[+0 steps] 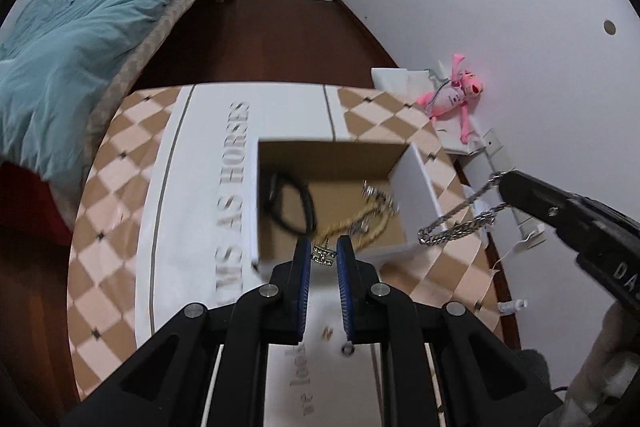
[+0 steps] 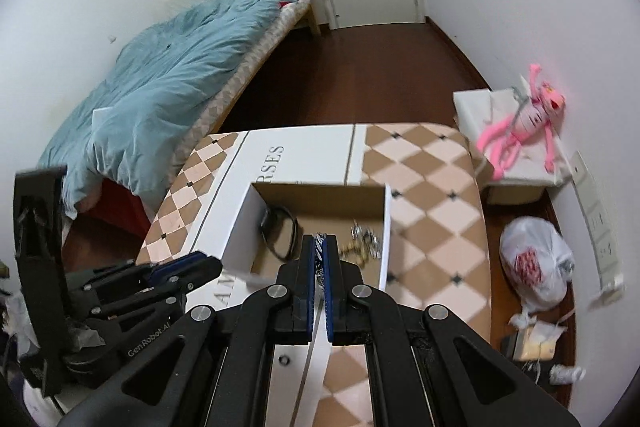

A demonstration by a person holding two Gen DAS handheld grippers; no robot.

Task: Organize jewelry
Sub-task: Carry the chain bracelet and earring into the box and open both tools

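Note:
An open cardboard box (image 1: 416, 183) with white outer walls sits on the chequered table. Inside lie a black band (image 1: 290, 205), a gold chain (image 1: 360, 227) and silvery pieces. My left gripper (image 1: 325, 259) is open at the box's near rim, with a gold pendant (image 1: 323, 255) hanging between its pads, untouched. My right gripper (image 1: 502, 187) is shut on a silver chain (image 1: 456, 223) that hangs in a loop to the right of the box. In the right wrist view the right gripper (image 2: 319, 247) pinches the chain (image 2: 319, 245) over the box (image 2: 236, 227).
The table cover (image 1: 120, 227) has brown and cream diamonds and a white strip with lettering. A small ring (image 1: 346, 348) lies on the strip near my left gripper. A bed with blue duvet (image 2: 168, 75) stands left. A pink plush toy (image 2: 528, 123) and a plastic bag (image 2: 536, 259) are right.

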